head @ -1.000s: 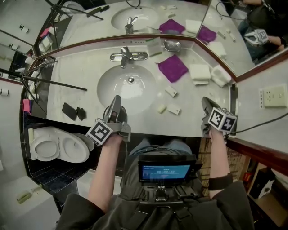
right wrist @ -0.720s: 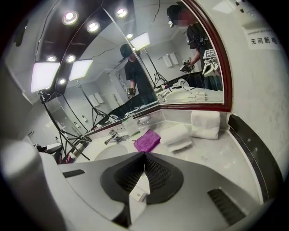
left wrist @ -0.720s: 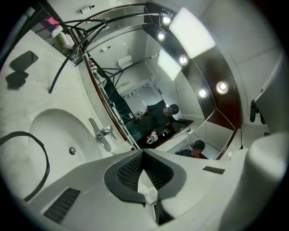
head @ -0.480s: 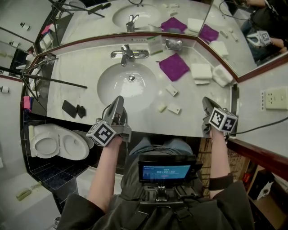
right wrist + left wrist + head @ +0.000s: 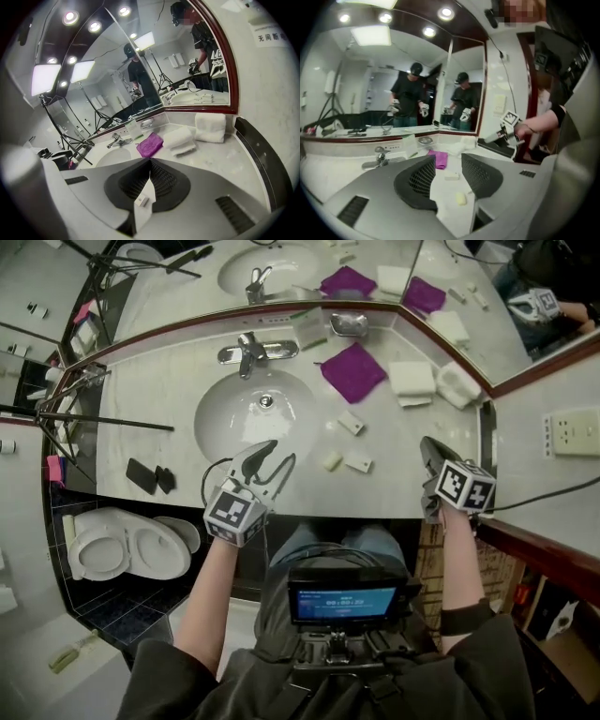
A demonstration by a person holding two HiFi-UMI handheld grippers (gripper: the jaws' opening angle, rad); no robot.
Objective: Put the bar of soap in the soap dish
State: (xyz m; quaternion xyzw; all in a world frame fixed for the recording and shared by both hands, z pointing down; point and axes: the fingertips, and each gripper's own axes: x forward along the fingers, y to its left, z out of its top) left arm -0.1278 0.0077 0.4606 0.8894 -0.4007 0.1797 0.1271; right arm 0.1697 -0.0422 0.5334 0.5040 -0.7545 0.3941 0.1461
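Left gripper (image 5: 277, 456): just opening, empty.
Right gripper (image 5: 429, 450): closed, empty.
Risk: bar of soap (image 5: 331, 461) squirting out — off-centre pinch.

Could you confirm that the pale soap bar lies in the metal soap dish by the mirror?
No: the head view shows the soap bar on the counter right of the basin, apart from the soap dish by the mirror.

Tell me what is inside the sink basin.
Only the drain shows in the bare sink basin. The left tool, its jaws just opened and holding nothing, covers a strip at the near rim; what lies there cannot be seen.
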